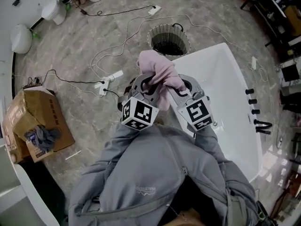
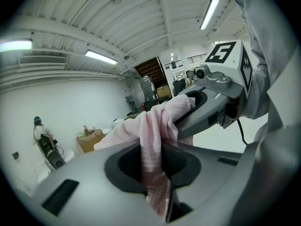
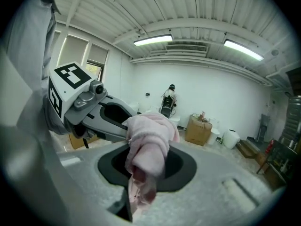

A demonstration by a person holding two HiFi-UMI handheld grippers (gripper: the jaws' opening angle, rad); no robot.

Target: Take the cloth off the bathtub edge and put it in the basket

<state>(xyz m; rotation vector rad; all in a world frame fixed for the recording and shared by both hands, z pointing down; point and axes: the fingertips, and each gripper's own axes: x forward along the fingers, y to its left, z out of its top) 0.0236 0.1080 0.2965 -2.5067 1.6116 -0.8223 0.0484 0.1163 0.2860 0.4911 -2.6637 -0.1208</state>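
The pink cloth (image 1: pixel 157 69) is being gripped by the left tongs (image 1: pixel 148 81) and the right tongs (image 1: pixel 175 87), each pair closed narrowly on a bunched fold, just above the white bathtub's (image 1: pixel 225 93) left rim. The wire basket (image 1: pixel 168 40) is standing just beyond the bathtub's far-left corner on the grey marbled floor (image 1: pixel 84 46). Left of the bathtub, white cables (image 1: pixel 109 78) and a cardboard box (image 1: pixel 40 121) are lying on that floor.

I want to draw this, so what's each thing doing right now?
pink cloth: bunched up, held in the air.
left tongs: shut on the pink cloth.
right tongs: shut on the pink cloth.
basket: upright, looks empty.
bathtub: looks empty.
cardboard box: open, grey rag inside.
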